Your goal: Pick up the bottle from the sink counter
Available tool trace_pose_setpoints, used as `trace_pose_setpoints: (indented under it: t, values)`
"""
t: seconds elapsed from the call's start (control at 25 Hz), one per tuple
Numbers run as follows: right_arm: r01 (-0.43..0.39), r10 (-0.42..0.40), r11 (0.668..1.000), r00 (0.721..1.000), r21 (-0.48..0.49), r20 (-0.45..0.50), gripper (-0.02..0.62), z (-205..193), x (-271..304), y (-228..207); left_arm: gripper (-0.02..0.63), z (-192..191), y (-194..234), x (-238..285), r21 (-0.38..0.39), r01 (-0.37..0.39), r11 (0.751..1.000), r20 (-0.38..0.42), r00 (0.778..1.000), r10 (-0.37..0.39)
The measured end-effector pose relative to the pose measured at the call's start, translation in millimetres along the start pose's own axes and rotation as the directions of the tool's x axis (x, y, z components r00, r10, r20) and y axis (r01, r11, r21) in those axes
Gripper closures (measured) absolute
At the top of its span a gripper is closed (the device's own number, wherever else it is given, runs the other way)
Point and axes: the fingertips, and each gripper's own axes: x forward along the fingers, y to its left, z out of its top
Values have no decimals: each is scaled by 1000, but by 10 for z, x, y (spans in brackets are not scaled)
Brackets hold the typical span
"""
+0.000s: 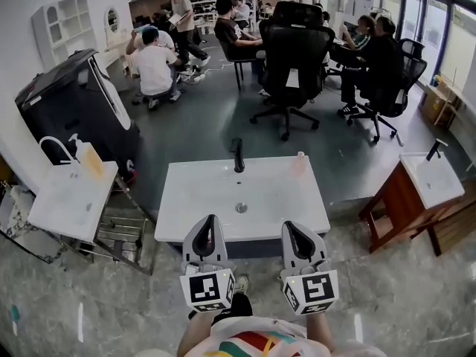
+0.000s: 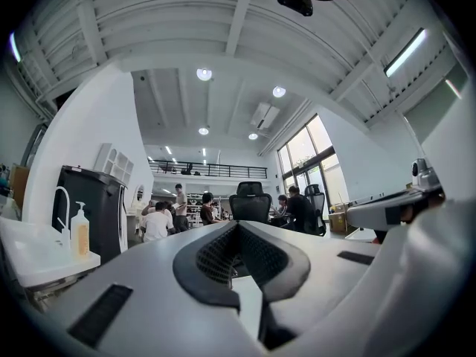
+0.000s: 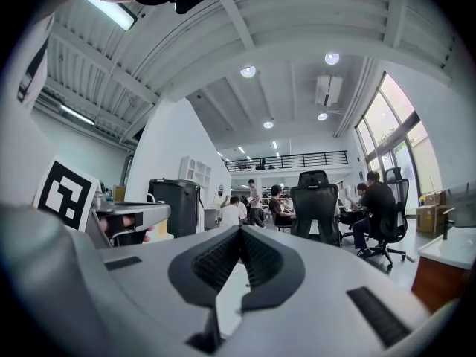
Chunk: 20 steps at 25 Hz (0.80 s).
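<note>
Wide and busy, the workshop room has a grey floor, with people seated around a big black office chair in the background. Nearest the person is a white sink tabletop, long side facing them. It has a shallow basin with a drain at its middle and a dark faucet at the far edge. A second white sink stands to the left and carries a pump dispenser. A third sink sits on a wooden cabinet to the right.

Both tools are held roughly level over the near edge of the tabletop, side by side and pointing away from the person. The left tongs are closed pad against pad with nothing between them, as the left gripper view confirms. The right tongs are closed and empty as well.

The bottle is small and pale, a little hard to make out. It stands upright near the far right corner of the tabletop, to the right of the faucet and well apart from both tools. It lies almost straight ahead of the right tongs, across the basin, so the right hand looks the nearer one. Since its long axis is vertical, a level approach from the front should suit. The right tongs would first have to open, and the pickup has not yet begun.
</note>
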Motion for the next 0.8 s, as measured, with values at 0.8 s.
trace_pose_setpoints:
  t: [0.8]
  values:
    - [63, -63, 998, 998, 8, 10, 584, 211, 2276, -380, 588, 5, 965, 2040, 6, 27, 1000, 41, 999, -27]
